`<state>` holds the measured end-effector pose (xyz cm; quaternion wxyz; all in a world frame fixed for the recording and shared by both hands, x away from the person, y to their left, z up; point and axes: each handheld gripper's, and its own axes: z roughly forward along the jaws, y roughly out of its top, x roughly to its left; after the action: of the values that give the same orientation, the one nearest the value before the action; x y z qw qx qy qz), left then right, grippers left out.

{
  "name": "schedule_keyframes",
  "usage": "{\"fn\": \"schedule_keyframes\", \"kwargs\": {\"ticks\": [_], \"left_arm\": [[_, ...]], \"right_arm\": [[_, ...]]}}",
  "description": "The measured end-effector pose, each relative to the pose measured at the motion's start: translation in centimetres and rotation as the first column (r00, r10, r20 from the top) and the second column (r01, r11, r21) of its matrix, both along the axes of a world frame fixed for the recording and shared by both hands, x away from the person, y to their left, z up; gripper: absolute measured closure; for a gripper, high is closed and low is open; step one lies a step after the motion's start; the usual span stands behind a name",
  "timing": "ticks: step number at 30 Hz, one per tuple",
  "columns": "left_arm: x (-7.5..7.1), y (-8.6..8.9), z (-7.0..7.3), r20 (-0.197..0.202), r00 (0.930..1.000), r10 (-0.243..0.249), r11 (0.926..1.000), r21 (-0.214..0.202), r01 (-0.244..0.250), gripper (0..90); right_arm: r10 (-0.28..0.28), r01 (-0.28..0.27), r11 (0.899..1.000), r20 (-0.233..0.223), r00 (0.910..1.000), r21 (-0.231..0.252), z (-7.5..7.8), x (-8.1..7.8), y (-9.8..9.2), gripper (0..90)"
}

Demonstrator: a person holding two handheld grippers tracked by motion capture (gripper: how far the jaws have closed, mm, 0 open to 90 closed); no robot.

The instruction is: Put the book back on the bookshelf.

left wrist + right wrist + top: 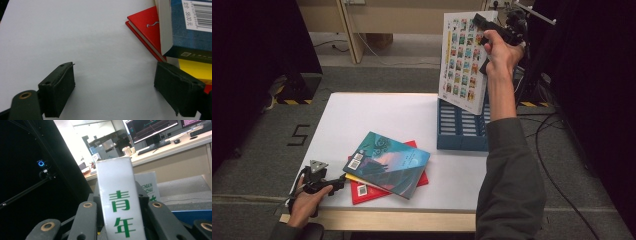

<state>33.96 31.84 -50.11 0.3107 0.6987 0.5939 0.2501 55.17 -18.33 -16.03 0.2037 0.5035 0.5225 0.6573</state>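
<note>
- Books number four in sight: one white book (pixel 463 57) raised in the air and three stacked on the table (pixel 377 112).
- One white book sits clamped in the right gripper (pixel 492 32), above the far right corner of the table; in the right gripper view its spine (pixel 119 202) with green characters stands upright between the two black jaws, which press on either side of it.
- One blue crate (pixel 461 131) lies directly below that gripper and the raised book, at the table's right edge.
- Three books lie just right of the left gripper (pixel 332 184): a blue book (pixel 388 162) on top, a yellow book (pixel 196 70) under it, a red book (pixel 147 25) at the bottom.
- Left gripper view shows its two jaws spread wide over bare table, nothing between them; the right-hand jaw sits just beside the corner of the stack.
- Two hands are visible: the left hand (pixel 304 202) near the table's near edge, the right hand (pixel 501 52) lifted high.
</note>
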Motion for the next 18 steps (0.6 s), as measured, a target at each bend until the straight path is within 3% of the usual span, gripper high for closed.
{"fn": "schedule_keyframes", "kwargs": {"ticks": [7,13,18], "left_arm": [[0.0,0.1,0.0,-0.003,1.0000,-0.002,1.0000,0.001,0.002,15.2],[0.0,0.0,0.0,-0.002,1.0000,-0.002,1.0000,0.000,0.002,15.2],[0.0,0.0,0.0,0.001,1.0000,0.000,1.0000,-0.001,0.000,15.4]], "right_arm": [[0.037,-0.037,0.999,0.004,0.9993,-0.024,0.5,-0.2,1.6,71.5],[0.055,-0.055,0.998,0.029,0.9981,0.006,1.6,-1.3,2.1,71.6],[0.062,-0.062,0.998,0.035,0.9975,0.015,1.6,-1.1,2.3,71.8]]}}
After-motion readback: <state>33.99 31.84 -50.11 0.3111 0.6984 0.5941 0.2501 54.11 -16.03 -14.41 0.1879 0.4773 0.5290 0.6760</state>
